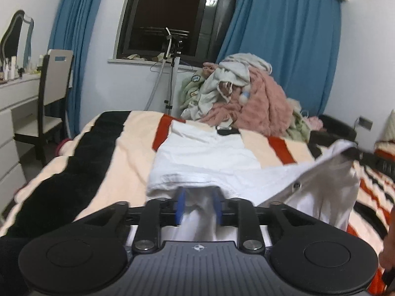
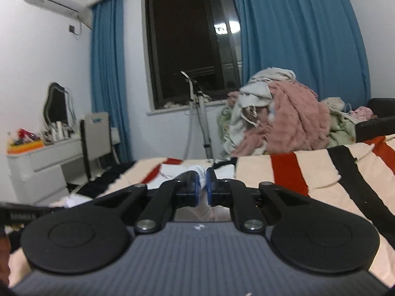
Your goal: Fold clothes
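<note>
both tools were pinched on cloth when i looked. my left tool [image 1: 198,204] had its blue fingers [image 1: 181,206] set narrow with a bunch of the white garment [image 1: 205,155] caught between them, the fabric running down through the gap toward the camera. my right tool [image 2: 205,185] had its fingers almost together, with a thin fold of the same white cloth clamped between the pads.

the white garment lay along the middle of the bed [image 1: 74,162], on a blanket striped in cream, black and red [image 2: 291,175]. its far end reached close to the far edge of the bed, and its near end was gathered up at my left tool. from the left wrist view, one side of it rose off the blanket toward the right edge of the bed, hanging in a loose, blurred sheet.

past the far right corner of the bed sat a heap of clothes [image 1: 246,98], pink fleece and pale green and grey pieces tangled together. off the left edge stood a white desk [image 2: 42,165] with a chair [image 1: 53,98] pushed against it.
</note>
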The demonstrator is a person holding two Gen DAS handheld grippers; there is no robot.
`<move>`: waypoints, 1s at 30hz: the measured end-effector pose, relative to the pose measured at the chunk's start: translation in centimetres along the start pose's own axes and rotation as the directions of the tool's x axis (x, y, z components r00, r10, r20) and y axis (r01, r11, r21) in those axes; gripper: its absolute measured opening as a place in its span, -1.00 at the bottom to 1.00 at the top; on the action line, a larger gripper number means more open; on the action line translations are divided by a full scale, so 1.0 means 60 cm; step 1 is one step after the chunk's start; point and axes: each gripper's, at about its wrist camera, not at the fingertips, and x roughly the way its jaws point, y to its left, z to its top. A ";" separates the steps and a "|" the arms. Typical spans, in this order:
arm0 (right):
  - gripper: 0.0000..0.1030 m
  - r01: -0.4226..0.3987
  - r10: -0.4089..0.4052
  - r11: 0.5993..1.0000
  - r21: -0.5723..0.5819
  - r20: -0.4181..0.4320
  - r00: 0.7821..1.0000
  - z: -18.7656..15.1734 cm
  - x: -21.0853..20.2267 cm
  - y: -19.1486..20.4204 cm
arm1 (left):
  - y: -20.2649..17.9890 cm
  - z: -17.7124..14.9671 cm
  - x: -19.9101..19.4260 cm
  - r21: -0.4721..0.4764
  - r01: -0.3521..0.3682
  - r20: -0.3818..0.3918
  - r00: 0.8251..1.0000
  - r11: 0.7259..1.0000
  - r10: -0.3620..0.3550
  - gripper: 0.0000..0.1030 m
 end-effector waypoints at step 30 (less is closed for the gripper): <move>-0.80 0.061 -0.069 0.994 -0.090 -0.098 0.993 -0.025 -0.014 0.028 | -0.044 -0.007 -0.030 -0.135 -0.297 0.282 0.903 0.945 0.324 0.88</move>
